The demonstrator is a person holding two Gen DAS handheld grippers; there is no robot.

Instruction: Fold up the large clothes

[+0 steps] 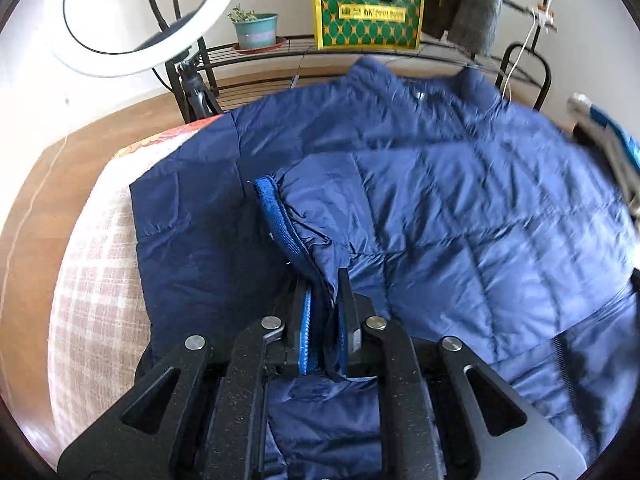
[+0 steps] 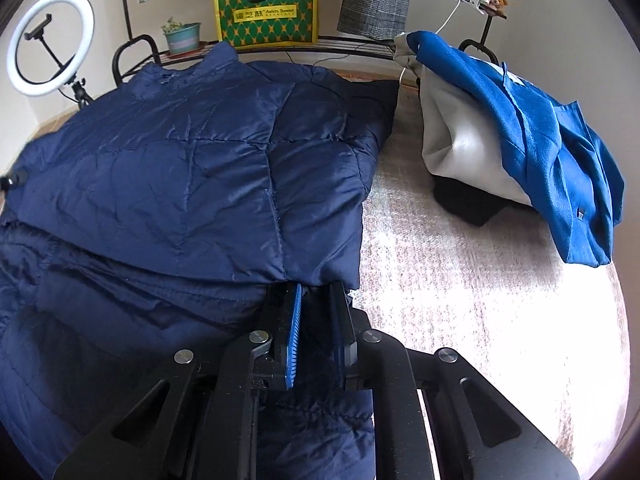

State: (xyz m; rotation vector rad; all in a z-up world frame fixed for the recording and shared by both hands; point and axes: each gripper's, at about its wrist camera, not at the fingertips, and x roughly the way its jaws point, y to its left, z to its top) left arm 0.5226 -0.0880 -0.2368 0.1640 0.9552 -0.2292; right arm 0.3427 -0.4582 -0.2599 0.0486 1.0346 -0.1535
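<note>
Lying spread across the cloth-covered desk [image 2: 460, 280], the navy quilted puffer jacket [image 2: 192, 168] has its collar toward the shelf rack [image 1: 280, 50]. The left claw [image 1: 322, 312] pinches the jacket's sleeve end beside its bright blue ribbed cuff [image 1: 272, 208], fabric bunched between the narrow jaws. The right claw [image 2: 316, 320] pinches the jacket's lower edge at its desk-side corner. A blue-and-grey garment [image 2: 520, 136] sits heaped well apart near the desk's far edge.
</note>
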